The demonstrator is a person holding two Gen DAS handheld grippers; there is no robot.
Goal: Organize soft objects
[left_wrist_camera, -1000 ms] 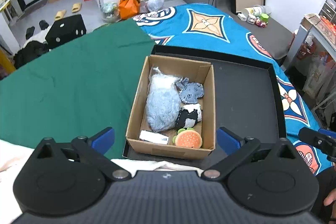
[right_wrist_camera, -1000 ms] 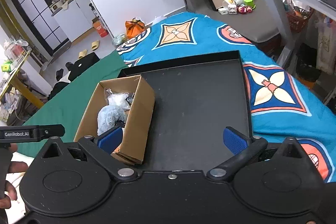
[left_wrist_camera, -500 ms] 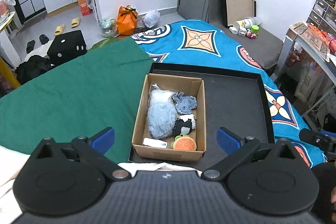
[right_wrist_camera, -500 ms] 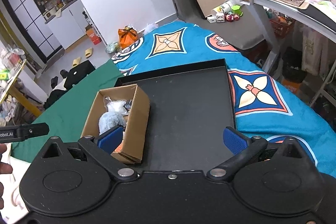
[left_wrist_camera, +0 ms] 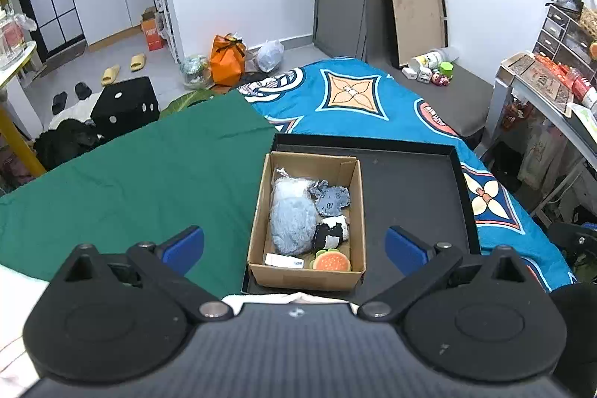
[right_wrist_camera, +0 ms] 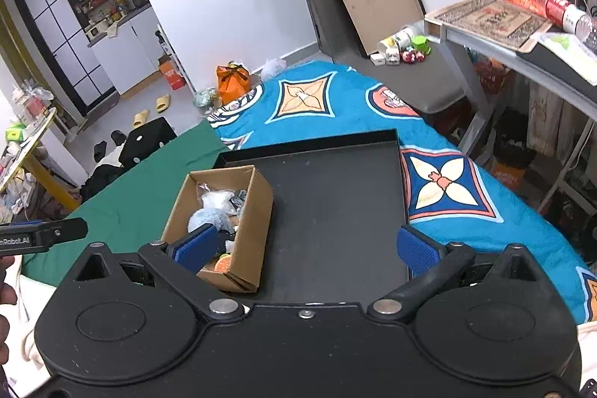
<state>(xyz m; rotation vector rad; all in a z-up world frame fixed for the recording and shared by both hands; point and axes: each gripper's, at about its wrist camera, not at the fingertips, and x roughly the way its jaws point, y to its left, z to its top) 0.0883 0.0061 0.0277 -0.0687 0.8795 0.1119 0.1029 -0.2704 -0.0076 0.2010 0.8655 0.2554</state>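
Cardboard box [left_wrist_camera: 306, 276] ahead, between open left tool [left_wrist_camera: 294, 246] fingers.

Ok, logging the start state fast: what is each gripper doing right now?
Left gripper: open, holding nothing, raised above the cardboard box.
Right gripper: open, holding nothing, over the black tray.

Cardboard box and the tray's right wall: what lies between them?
Nothing: in the left wrist view the black tray floor is bare from the cardboard box to its right wall.
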